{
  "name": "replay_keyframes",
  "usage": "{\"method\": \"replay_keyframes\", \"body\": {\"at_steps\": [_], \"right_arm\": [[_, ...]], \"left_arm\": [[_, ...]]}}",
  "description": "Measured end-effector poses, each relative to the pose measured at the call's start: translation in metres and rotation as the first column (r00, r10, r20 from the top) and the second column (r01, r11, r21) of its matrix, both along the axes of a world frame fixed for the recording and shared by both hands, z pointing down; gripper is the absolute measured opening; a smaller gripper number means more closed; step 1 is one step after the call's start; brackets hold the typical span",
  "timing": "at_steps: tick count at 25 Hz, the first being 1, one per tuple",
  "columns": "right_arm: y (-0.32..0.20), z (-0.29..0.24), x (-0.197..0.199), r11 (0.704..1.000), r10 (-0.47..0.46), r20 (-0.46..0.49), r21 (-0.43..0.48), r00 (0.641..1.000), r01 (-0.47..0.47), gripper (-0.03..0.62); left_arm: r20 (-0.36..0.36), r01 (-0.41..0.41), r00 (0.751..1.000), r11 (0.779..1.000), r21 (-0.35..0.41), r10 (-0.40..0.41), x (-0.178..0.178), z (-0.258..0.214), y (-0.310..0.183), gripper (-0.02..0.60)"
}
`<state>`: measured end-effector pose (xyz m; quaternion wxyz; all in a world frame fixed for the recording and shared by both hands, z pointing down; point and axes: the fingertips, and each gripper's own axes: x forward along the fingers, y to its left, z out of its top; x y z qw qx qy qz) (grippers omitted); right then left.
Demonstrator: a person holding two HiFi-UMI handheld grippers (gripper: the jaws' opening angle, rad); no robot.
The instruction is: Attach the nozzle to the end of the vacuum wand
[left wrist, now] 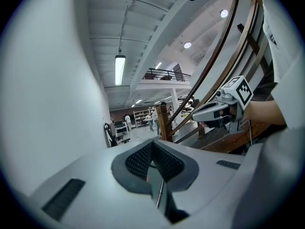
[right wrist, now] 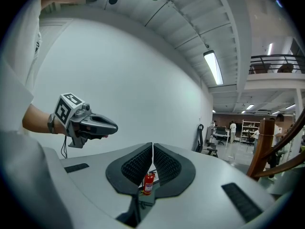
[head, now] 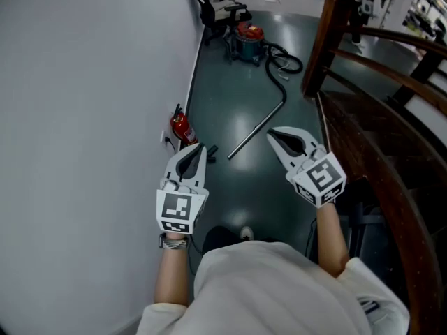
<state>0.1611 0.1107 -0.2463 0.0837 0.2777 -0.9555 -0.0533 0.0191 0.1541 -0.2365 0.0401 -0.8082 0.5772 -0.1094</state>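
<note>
In the head view a person stands on a dark green floor (head: 230, 208) between a grey wall (head: 84, 117) on the left and a wooden railing (head: 370, 152) on the right. The left gripper (head: 201, 147) is held out at the lower centre-left and the right gripper (head: 271, 133) at the centre-right. Both point up the frame, and nothing is held in either. The wand (head: 257, 130) lies on the floor between and beyond them, slanting from lower left to upper right. Its far end joins a black hose (head: 276, 68) that runs to a red and blue vacuum (head: 246, 40) near the top centre. A small dark piece (head: 211, 151) lies just beside the wand's near end, too small to identify. A red extinguisher (head: 181, 128) stands against the wall, and a chair (head: 220, 9) is at the top.

In the left gripper view the fingers (left wrist: 138, 159) are clenched together with nothing gripped. A sliver of the wand shows through the opening below them. The right gripper is in the centre-right, in front of the railing.

In the right gripper view the fingers (right wrist: 136, 163) are also pressed together and empty. The extinguisher shows through the opening beneath them. The left gripper sits at the centre-left against the wall.
</note>
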Motion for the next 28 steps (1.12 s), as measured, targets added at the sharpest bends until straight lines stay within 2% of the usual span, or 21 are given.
{"method": "replay_keyframes", "body": {"at_steps": [11, 17, 28], "right_arm": [[-0.043, 0.01, -0.002, 1.0, 0.028, -0.012, -0.014, 1.0, -0.028, 0.029], [-0.084, 0.01, -0.021, 0.999, 0.036, -0.03, -0.005, 0.999, -0.036, 0.029], [-0.162, 0.015, -0.065, 0.998, 0.053, -0.053, -0.027, 0.997, -0.054, 0.029]], "left_arm": [[-0.009, -0.016, 1.0, 1.0, -0.006, 0.016, -0.008, 0.01, -0.048, -0.002], [-0.02, -0.021, 1.0, 1.0, -0.002, 0.021, -0.03, 0.014, -0.09, -0.002], [-0.029, -0.039, 0.999, 0.998, -0.047, 0.037, -0.074, 0.028, -0.172, -0.002]]}}
